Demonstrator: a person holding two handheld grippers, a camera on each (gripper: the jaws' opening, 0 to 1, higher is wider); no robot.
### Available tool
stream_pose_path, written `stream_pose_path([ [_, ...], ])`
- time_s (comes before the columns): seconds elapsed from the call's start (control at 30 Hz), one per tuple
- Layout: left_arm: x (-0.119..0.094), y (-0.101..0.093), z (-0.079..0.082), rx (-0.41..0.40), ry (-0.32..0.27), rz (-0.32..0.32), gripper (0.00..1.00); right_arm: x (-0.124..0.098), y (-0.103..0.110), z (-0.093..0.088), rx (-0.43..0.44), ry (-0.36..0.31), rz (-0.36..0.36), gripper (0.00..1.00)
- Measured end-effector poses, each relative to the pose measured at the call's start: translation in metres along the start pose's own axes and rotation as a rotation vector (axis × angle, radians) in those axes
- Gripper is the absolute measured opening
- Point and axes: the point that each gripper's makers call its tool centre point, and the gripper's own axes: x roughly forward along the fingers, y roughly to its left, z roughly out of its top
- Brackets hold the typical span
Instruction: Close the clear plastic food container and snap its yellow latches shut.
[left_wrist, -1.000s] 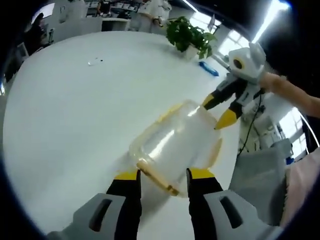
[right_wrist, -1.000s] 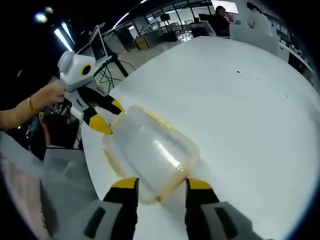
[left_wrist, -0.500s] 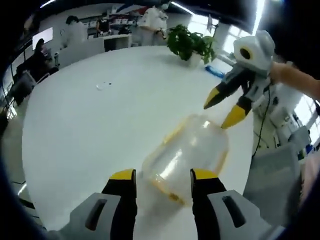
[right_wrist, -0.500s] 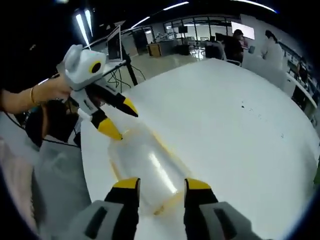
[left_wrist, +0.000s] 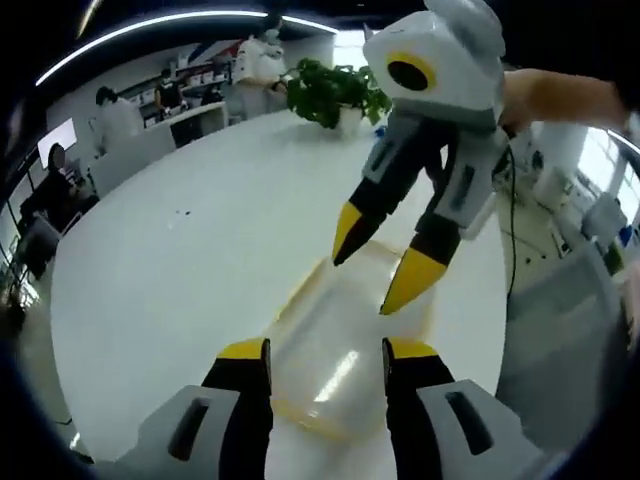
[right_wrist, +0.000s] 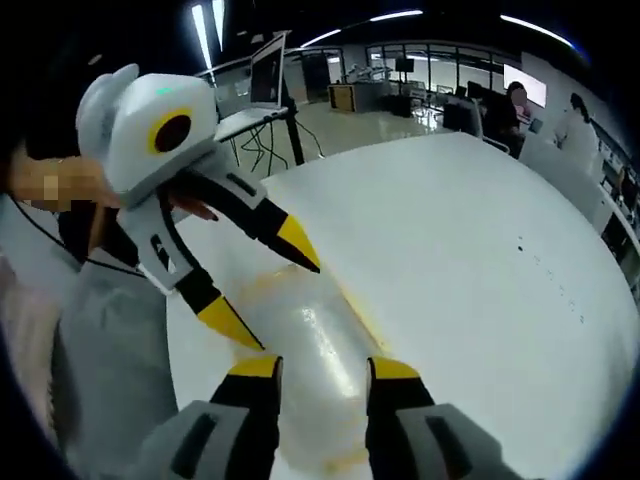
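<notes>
A clear plastic container (left_wrist: 335, 355) with yellow edges lies on the white round table (left_wrist: 170, 270). My left gripper (left_wrist: 327, 352) hovers over its near end, open, with the container seen between the jaws and nothing gripped. My right gripper (left_wrist: 376, 262) reaches in from the top right, open, with its yellow tips just above the container's far end. In the right gripper view the container (right_wrist: 310, 335) lies under my open right gripper (right_wrist: 325, 370), while the left gripper (right_wrist: 262, 288) comes in from the left, tips apart over the container. Whether the latches are snapped is not visible.
A potted plant (left_wrist: 330, 92) stands at the table's far edge. A grey chair (left_wrist: 560, 340) sits beside the table near the container. People and desks are in the background. A laptop on a stand (right_wrist: 265, 75) is off the table. A sleeve (right_wrist: 100, 330) is at the left.
Both grippers have drawn close together over the container, and each now looms large in the other's view. The container lies in the same place on the table. Both stay open.
</notes>
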Motion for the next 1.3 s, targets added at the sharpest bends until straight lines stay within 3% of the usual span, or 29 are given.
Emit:
stream_pose_path([
  [0.27, 0.006, -0.020, -0.002, 0.061, 0.020, -0.069, 0.52, 0.008, -0.006, 0.001, -0.026, 0.042, -0.002, 0.39],
  [0.47, 0.010, -0.030, -0.009, 0.305, 0.060, -0.058, 0.61, 0.011, -0.013, 0.005, -0.077, 0.087, 0.015, 0.45],
  [0.53, 0.011, -0.032, -0.012, 0.349, 0.074, -0.049, 0.61, 0.011, -0.015, 0.007, -0.086, 0.099, 0.021, 0.46],
  [0.73, 0.017, -0.039, -0.014, 0.387, 0.078, -0.048, 0.61, 0.019, -0.019, 0.010, -0.131, 0.159, 0.058, 0.47],
  [1.0, 0.024, -0.043, -0.018, 0.379, 0.067, -0.052, 0.60, 0.029, -0.013, -0.001, -0.175, 0.255, 0.145, 0.45],
  [1.03, 0.024, -0.043, -0.017, 0.383, 0.066, -0.047, 0.59, 0.031, -0.014, -0.001, -0.177, 0.250, 0.148, 0.46],
  [1.07, 0.024, -0.040, -0.017, 0.395, 0.065, -0.034, 0.57, 0.033, -0.012, 0.002, -0.118, 0.229, 0.168, 0.47],
  [1.3, 0.025, -0.035, -0.012, 0.349, 0.035, -0.018, 0.51, 0.034, -0.013, 0.002, -0.136, 0.258, 0.212, 0.47],
])
